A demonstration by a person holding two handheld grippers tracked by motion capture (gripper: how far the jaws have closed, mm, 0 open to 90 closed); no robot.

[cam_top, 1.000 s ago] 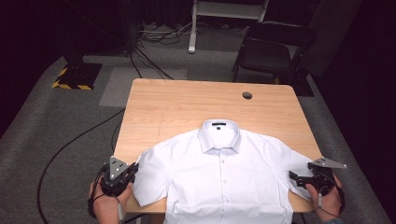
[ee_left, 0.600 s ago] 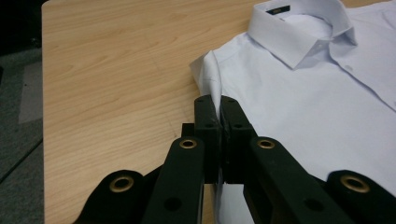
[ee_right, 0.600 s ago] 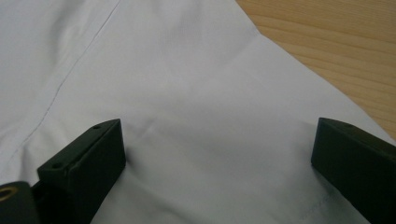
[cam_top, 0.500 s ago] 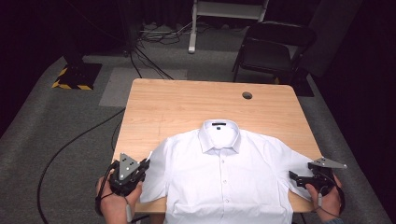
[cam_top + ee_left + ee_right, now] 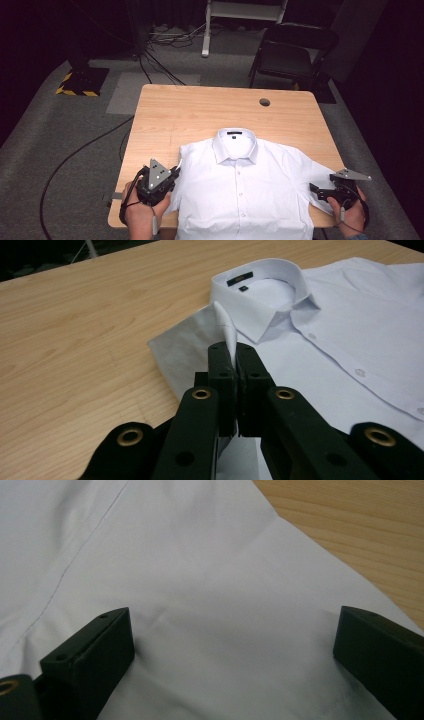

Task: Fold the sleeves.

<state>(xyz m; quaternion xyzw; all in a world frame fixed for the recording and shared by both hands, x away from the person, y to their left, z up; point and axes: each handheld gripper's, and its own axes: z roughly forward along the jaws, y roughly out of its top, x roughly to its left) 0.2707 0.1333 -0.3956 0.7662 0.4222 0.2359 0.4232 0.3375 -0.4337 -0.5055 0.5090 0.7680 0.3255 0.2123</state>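
A white button-up shirt [image 5: 240,185] lies flat, front up, on the wooden table [image 5: 200,115], with its collar [image 5: 260,295] toward the far side. My left gripper [image 5: 176,171] is shut on the edge of the shirt's left sleeve [image 5: 180,347], and a peak of white cloth rises between its jaws [image 5: 231,351]. The sleeve is drawn in against the shirt's side. My right gripper [image 5: 312,190] stands open at the right sleeve [image 5: 215,580], jaws wide apart [image 5: 232,630] just above the cloth.
A round cable hole [image 5: 264,102] sits near the table's far right corner. A dark chair [image 5: 290,55] stands behind the table. Cables [image 5: 75,155] run over the grey floor at left. Bare wood lies beyond the collar.
My left gripper has moved right and slightly forward with the left sleeve, pulling it in toward the shirt's body. The right gripper has stayed in place.
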